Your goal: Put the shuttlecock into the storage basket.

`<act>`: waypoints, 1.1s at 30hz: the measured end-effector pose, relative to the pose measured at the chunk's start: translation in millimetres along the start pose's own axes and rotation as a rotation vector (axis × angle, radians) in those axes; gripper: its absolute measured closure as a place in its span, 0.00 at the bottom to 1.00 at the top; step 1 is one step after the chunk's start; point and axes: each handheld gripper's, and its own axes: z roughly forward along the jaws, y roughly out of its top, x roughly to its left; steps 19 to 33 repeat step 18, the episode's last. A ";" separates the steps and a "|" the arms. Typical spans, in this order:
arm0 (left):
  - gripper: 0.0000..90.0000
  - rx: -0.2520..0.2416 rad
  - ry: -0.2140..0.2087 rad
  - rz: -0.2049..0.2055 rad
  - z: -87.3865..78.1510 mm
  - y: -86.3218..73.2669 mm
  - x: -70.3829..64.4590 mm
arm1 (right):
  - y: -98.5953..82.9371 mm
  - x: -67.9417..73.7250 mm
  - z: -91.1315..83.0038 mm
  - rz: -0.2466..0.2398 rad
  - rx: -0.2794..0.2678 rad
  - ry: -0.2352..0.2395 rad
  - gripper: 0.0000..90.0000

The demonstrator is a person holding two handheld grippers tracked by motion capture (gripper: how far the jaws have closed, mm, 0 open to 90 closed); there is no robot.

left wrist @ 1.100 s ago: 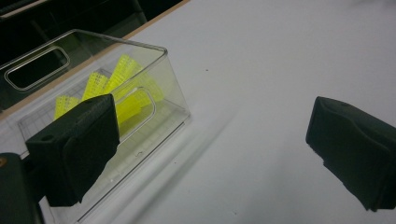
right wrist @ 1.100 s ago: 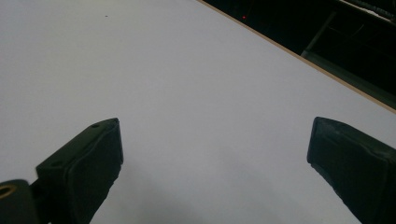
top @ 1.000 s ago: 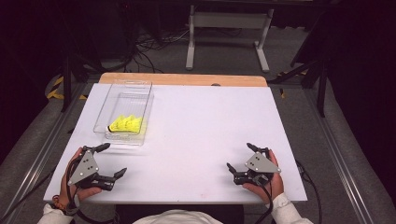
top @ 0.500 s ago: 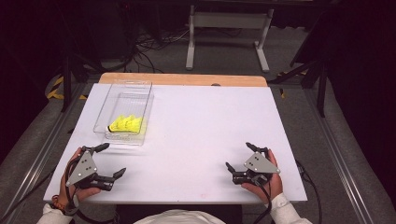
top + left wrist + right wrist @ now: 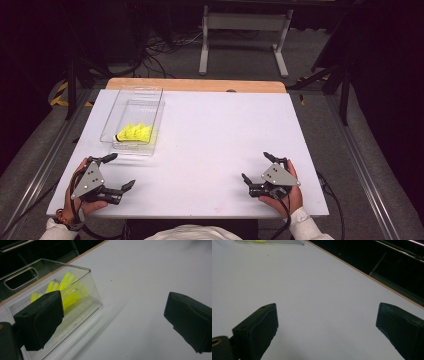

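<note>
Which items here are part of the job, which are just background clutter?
In play:
- clear bin
- yellow shuttlecock inside it
- left gripper, open, nearest the bin
- right gripper, open, over bare table

Just lying about:
- white table
- cables on the floor
- grey metal stand behind the table

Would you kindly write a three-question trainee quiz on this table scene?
1. True or false: the yellow shuttlecock lies inside the clear bin.
2. Which gripper is nearer the bin: A) left gripper B) right gripper?
3. Fill in: both grippers' jaws stand ____.

Key: 1 true; 2 A; 3 open.
</note>
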 end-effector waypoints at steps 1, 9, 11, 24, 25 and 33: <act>0.04 0.000 0.000 -0.003 0.3 -0.1 0.0 | 0.0 0.0 0.0 0.000 0.000 0.000 0.06; 0.04 0.005 0.000 -0.008 1.3 -0.3 1.2 | -0.4 -1.0 0.1 -0.002 0.000 -0.003 0.06; 0.04 0.006 -0.001 -0.007 2.4 -0.6 1.6 | -0.8 -1.4 0.2 -0.001 0.003 -0.005 0.06; 0.04 0.017 0.004 -0.018 3.8 -1.1 3.0 | -1.0 -1.8 1.0 0.000 0.009 -0.007 0.06; 0.04 0.017 0.004 -0.018 3.8 -1.1 3.0 | -1.0 -1.8 1.0 0.000 0.009 -0.007 0.06; 0.04 0.017 0.004 -0.018 3.8 -1.1 3.0 | -1.0 -1.8 1.0 0.000 0.009 -0.007 0.06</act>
